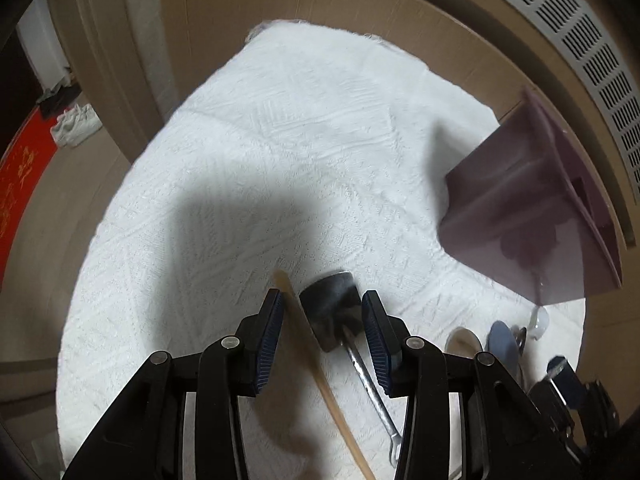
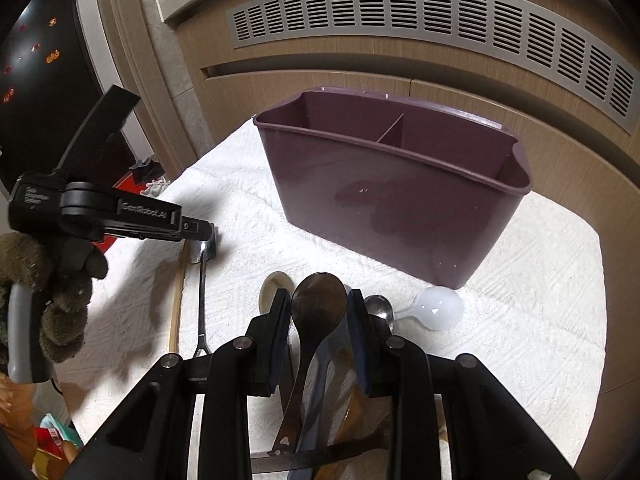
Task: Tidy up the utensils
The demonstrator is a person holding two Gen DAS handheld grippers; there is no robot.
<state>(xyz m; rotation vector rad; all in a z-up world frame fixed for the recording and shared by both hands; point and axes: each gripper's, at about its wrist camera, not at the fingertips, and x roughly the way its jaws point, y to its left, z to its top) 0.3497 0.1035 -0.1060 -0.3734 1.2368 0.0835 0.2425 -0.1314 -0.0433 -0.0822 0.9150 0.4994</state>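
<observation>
white cloth point(image 2: 520, 300) bearing everything | purple caddy point(image 2: 392, 200) upright, empty | left gripper point(image 1: 322, 320) left of caddy, jaws released astride metal spatula point(image 1: 330, 308) | right gripper point(image 2: 319, 320) before caddy, jaws clenched on dark spoon point(image 2: 318, 304)

We count one purple caddy point(image 2: 400, 200) with two compartments, standing far on the white towel point(image 2: 540, 300). Near it we see five spoons: dark point(image 2: 318, 304), white point(image 2: 438, 306), cream point(image 2: 270, 286), blue point(image 1: 502, 340), small metal point(image 2: 378, 306). On the left are one metal spatula point(image 2: 204, 276) and one wooden stick point(image 2: 176, 304).
</observation>
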